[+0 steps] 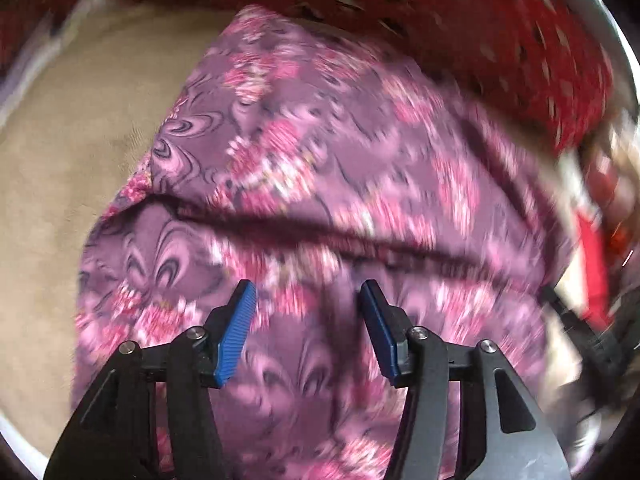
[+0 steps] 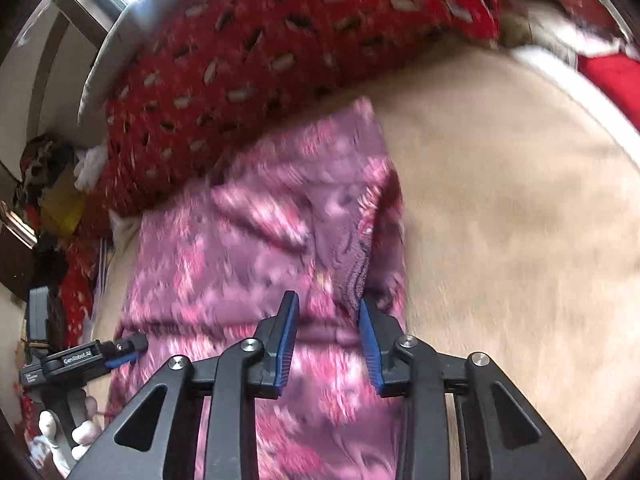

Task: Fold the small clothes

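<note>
A purple garment with pink flower print [image 1: 320, 184] lies on a beige round cushion [image 1: 72, 168], with a fold crease running across it. My left gripper [image 1: 306, 296] is open and empty just above the cloth's near part. In the right wrist view the same garment [image 2: 248, 256] lies lengthwise. My right gripper [image 2: 328, 308] is open over its right edge, where a folded flap of cloth reaches the right finger. The left gripper [image 2: 120, 350] also shows at the garment's left edge in that view. Both views are blurred.
A red patterned blanket [image 1: 440, 12] lies bunched along the garment's far side, also in the right wrist view [image 2: 280, 40]. The cushion's white rim [image 2: 580, 88] curves at the right. Clutter and furniture [image 2: 48, 184] stand at the far left.
</note>
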Tool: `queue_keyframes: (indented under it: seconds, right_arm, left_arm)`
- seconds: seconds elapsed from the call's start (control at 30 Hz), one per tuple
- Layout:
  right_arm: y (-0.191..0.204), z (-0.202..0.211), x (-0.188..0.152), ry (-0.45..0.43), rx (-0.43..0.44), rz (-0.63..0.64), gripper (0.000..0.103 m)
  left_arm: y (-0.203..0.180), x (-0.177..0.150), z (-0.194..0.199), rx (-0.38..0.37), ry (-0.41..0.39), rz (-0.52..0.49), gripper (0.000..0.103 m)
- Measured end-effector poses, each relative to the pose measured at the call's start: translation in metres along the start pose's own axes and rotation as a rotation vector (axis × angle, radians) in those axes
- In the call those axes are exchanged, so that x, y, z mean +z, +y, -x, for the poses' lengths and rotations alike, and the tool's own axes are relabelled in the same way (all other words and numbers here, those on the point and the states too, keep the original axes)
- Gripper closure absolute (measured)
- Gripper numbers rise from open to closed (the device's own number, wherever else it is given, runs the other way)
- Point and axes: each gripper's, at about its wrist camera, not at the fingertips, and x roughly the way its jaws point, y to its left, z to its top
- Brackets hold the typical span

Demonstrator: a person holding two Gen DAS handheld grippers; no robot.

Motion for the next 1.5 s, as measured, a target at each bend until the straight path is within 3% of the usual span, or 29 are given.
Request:
queue_keyframes:
  seconds: [0.13,0.27,0.53,0.7,0.93,1.1,1.27,1.37,1.47,1.5]
  right_arm:
    - [-0.003,0.007,-0.023,0.110,-0.020,-0.024,0.069]
    - [0.005,0.028,-0.056,0.146,-0.053,0.056,0.069]
    - [0.006,0.072,-0.116,0.221,-0.066,0.084,0.065]
    - [-0.002,0.107,-0.137,0.195,-0.085,0.103,0.065]
    - [-0.033,0.133,-0.163,0.168,-0.133,0.081,0.059]
    - [-0.048,0.136,-0.184,0.209,-0.016,0.027,0.056]
    - [-0.040,0.131,-0.203,0.278,0.012,0.074,0.052]
    - [-0.036,0.127,-0.211,0.313,0.001,0.108,0.052]
    - [-0.034,0.125,-0.218,0.320,-0.020,0.128,0.065]
    - [-0.033,0.123,-0.220,0.327,-0.003,0.132,0.080]
  left_arm:
    - [-0.003,-0.026,0.012,-0.021,0.030,-0.018,0.048]
    - [-0.001,-0.052,0.020,-0.013,0.054,-0.020,0.048]
    - [0.010,-0.099,0.054,0.014,0.059,-0.046,0.048]
    - [0.055,-0.127,0.077,-0.006,0.070,0.002,0.048]
    - [0.160,-0.165,0.089,0.023,0.112,0.226,0.048]
    - [0.186,-0.195,0.076,-0.108,0.205,0.287,0.048]
    - [0.191,-0.214,0.059,-0.230,0.288,0.310,0.048]
    - [0.194,-0.222,0.057,-0.259,0.304,0.309,0.048]
    - [0.192,-0.223,0.055,-0.296,0.310,0.320,0.048]
    - [0.192,-0.225,0.054,-0.315,0.315,0.320,0.049]
